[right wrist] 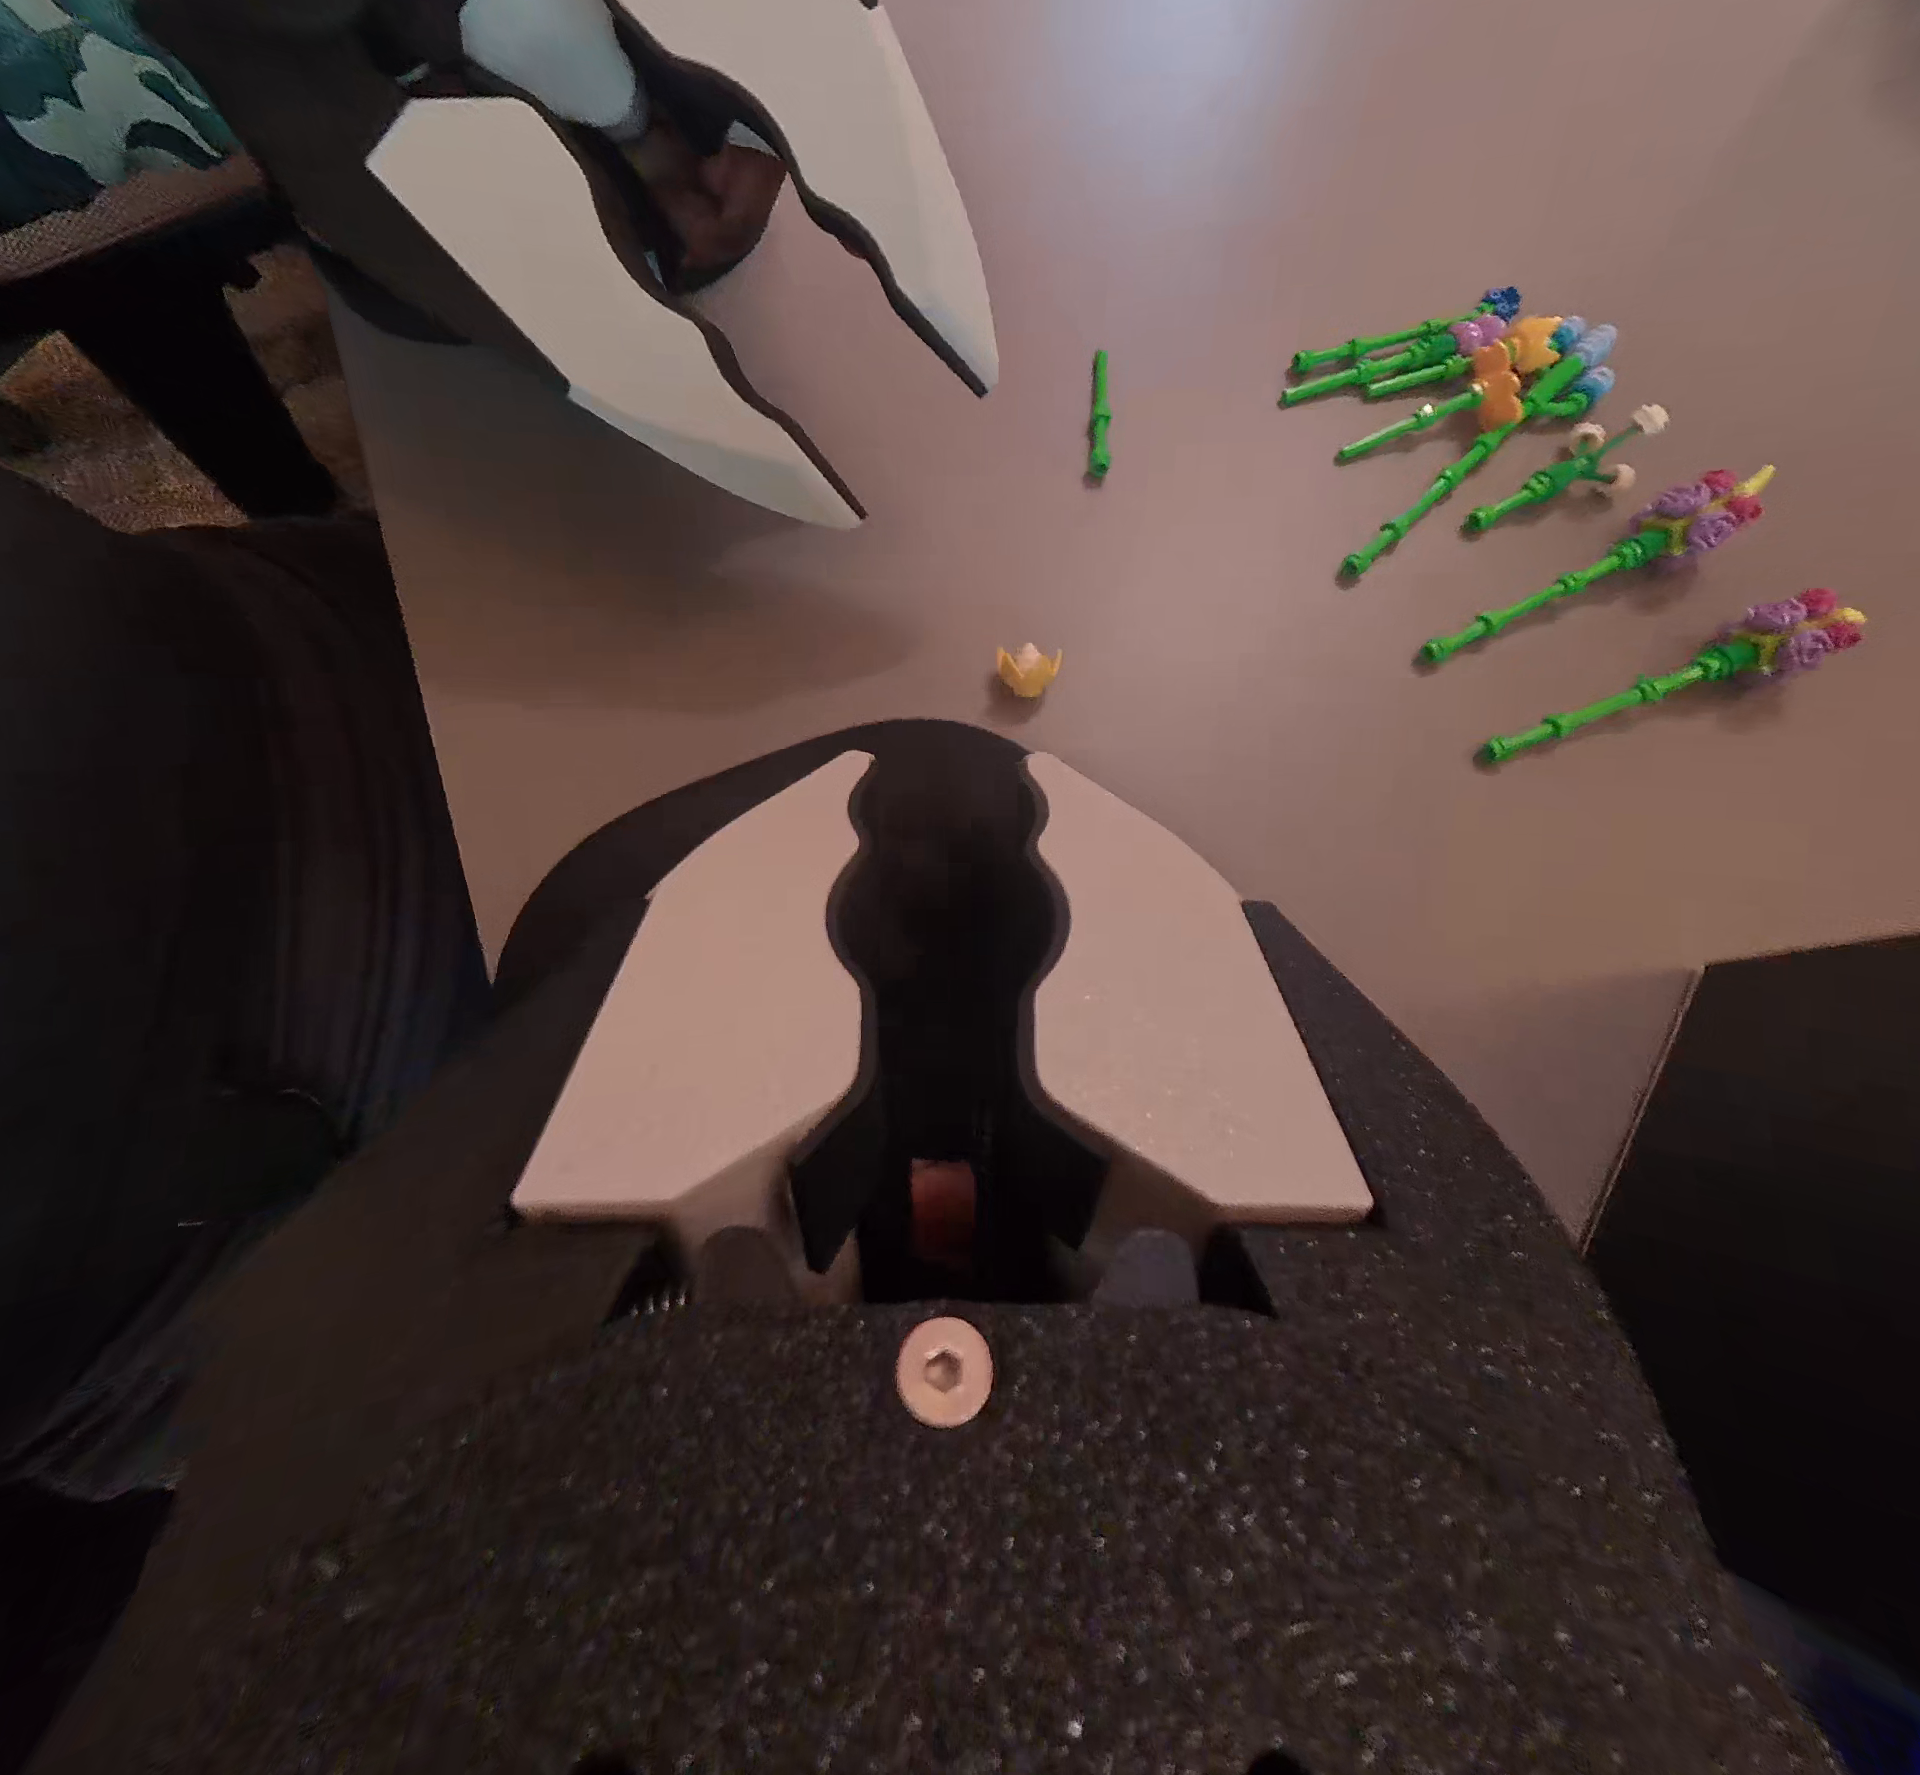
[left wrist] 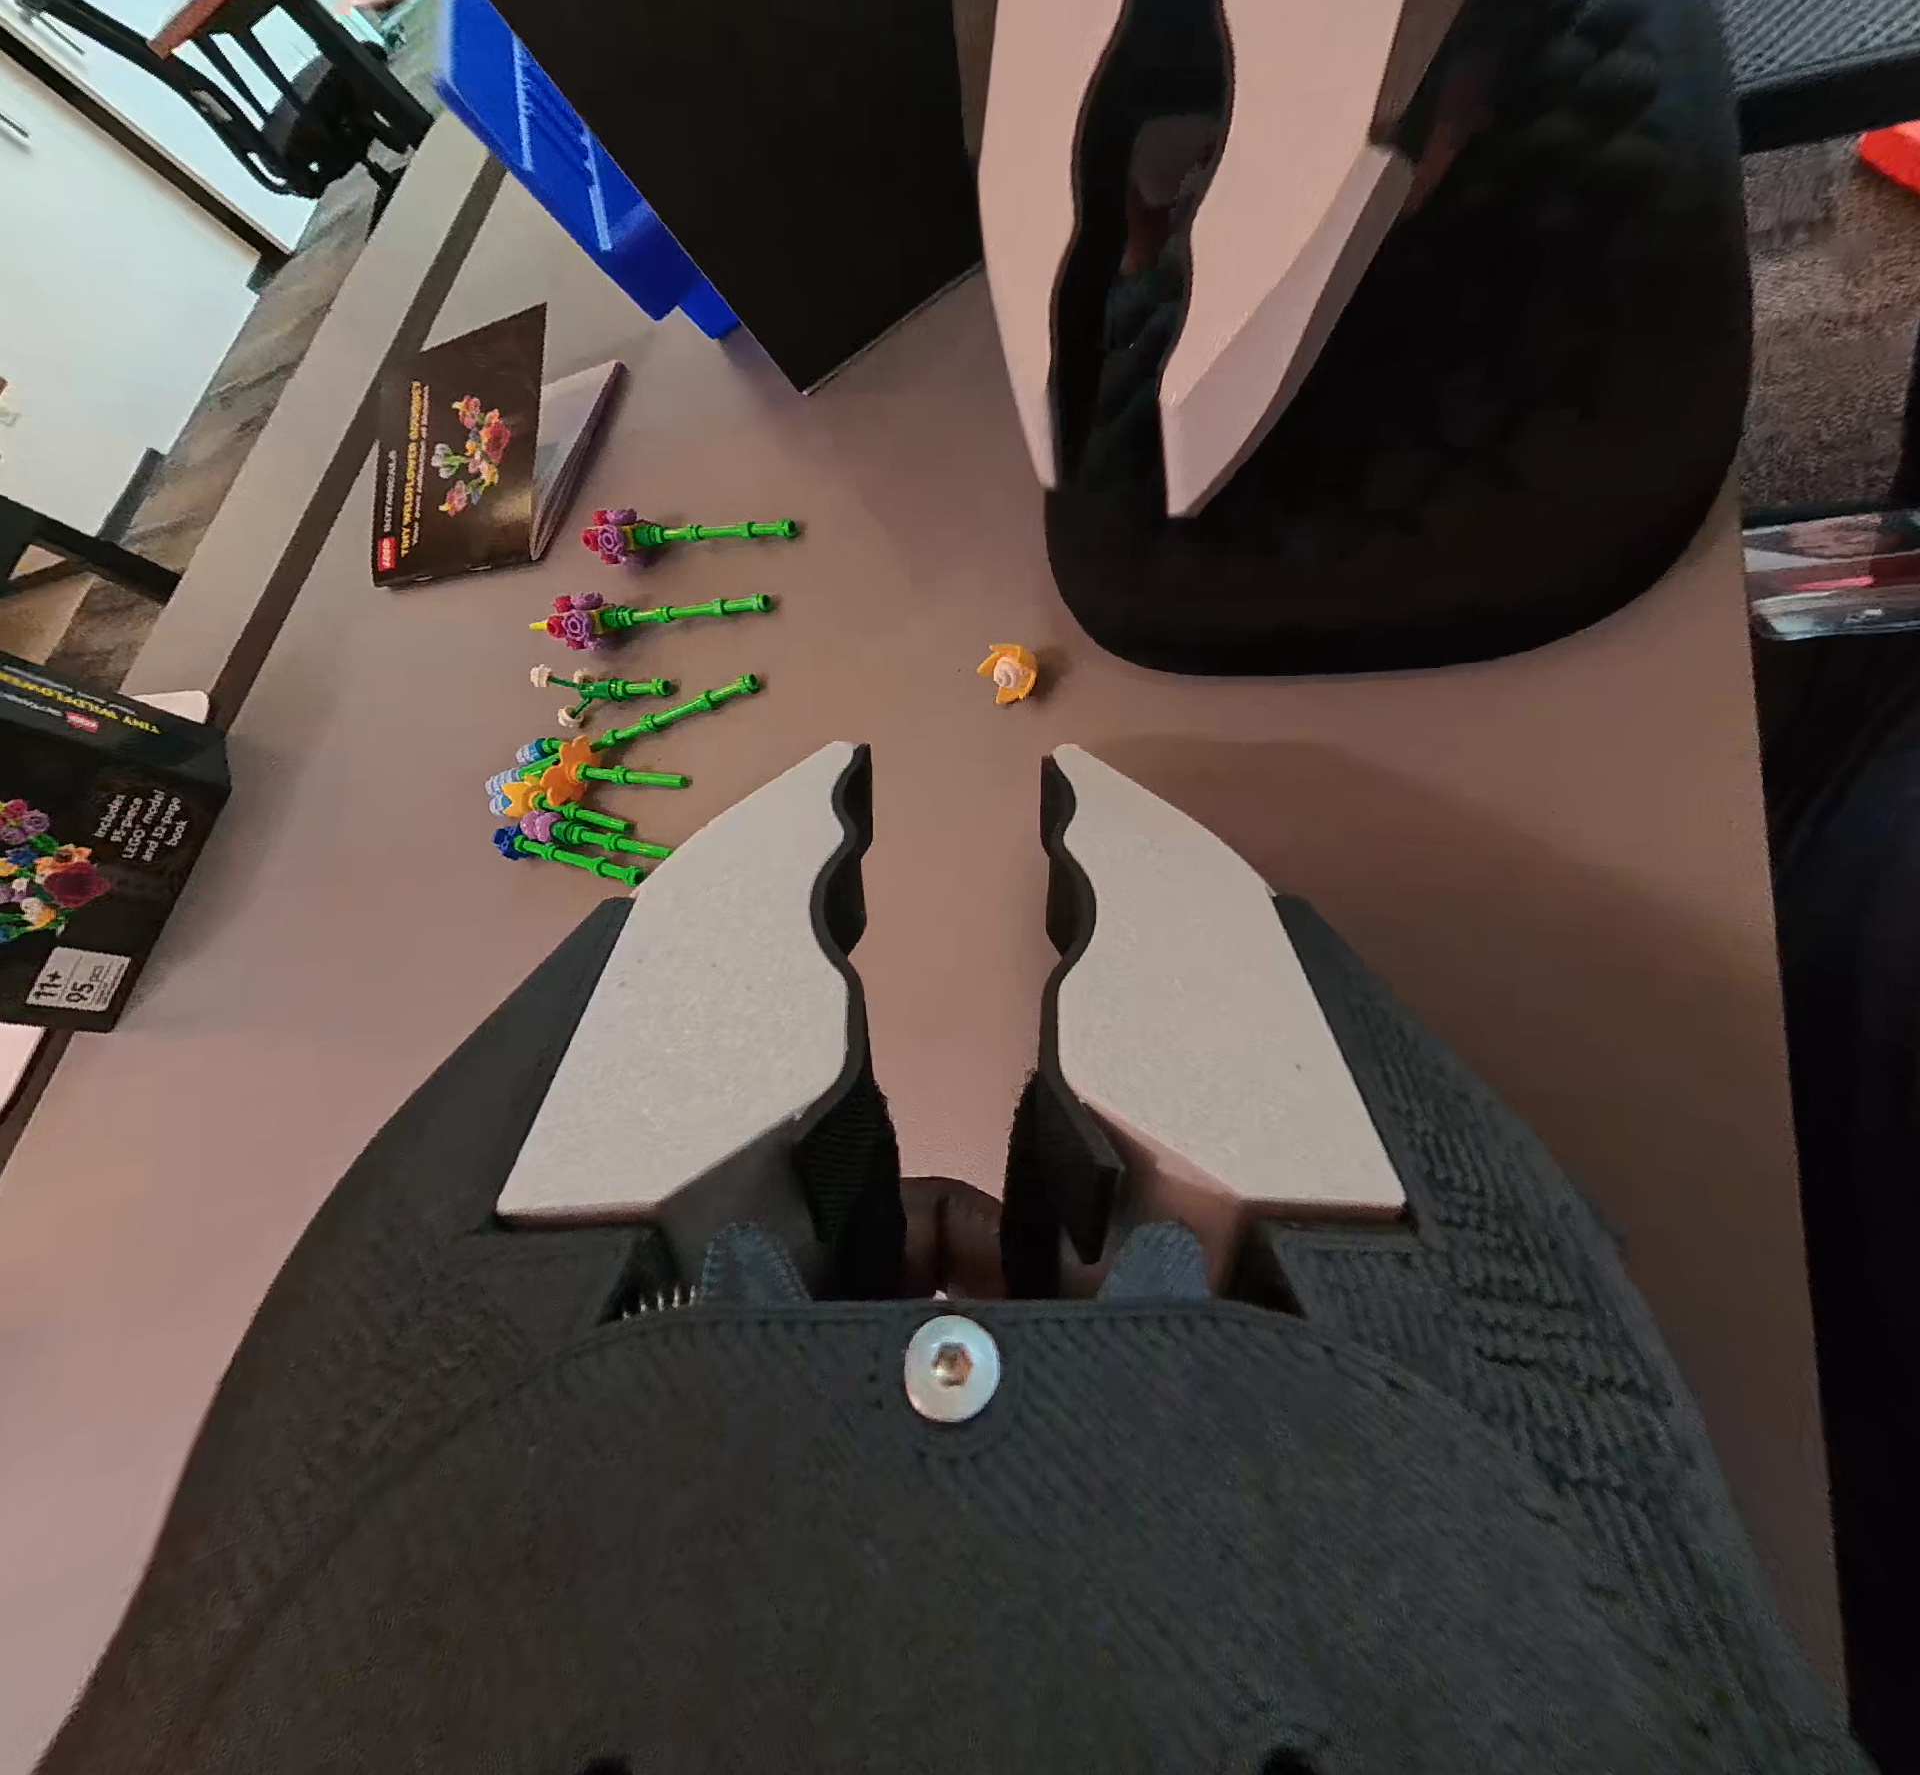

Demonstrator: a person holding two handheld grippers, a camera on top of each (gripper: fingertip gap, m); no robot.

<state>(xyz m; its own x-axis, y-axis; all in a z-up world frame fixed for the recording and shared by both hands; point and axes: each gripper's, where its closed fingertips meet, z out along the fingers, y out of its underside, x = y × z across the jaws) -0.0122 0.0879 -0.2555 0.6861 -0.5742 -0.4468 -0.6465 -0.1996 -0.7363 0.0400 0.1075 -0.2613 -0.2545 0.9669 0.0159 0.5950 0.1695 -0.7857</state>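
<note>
- A small yellow-orange plastic flower head with a pale centre lies alone on the bare mauve-brown tabletop, held by neither tool.
- In the left wrist view it sits at about 12 o'clock, just beyond the tips of the left gripper, apart from them; that gripper's grey, wavy-edged fingers stand spread with only table between them, holding nothing.
- In the right wrist view the flower head lies at 12 o'clock, just past the tips of the right gripper; its jaws are parted with a dark gap between them, and nothing is clamped there.
- Each gripper shows in the other's view: the right one comes down from 12 to 1 o'clock, the left one from 10 to 11 o'clock, both with fingers apart and empty.
- A short loose green plastic stem piece lies at 12 o'clock beyond the flower head, near the left gripper's tips, apart from both.
- A row of assembled brick flowers with green stems and purple, orange, blue and white heads lies at 10 o'clock in the left view, at 2 o'clock in the right.
- Beyond them, at 10 to 11 o'clock, a dark instruction booklet with a bouquet picture lies partly open.
- A black printed product box sits at 9 o'clock at the table edge.
- A tall black box stands at 11 o'clock with a blue plastic bin behind it.
</note>
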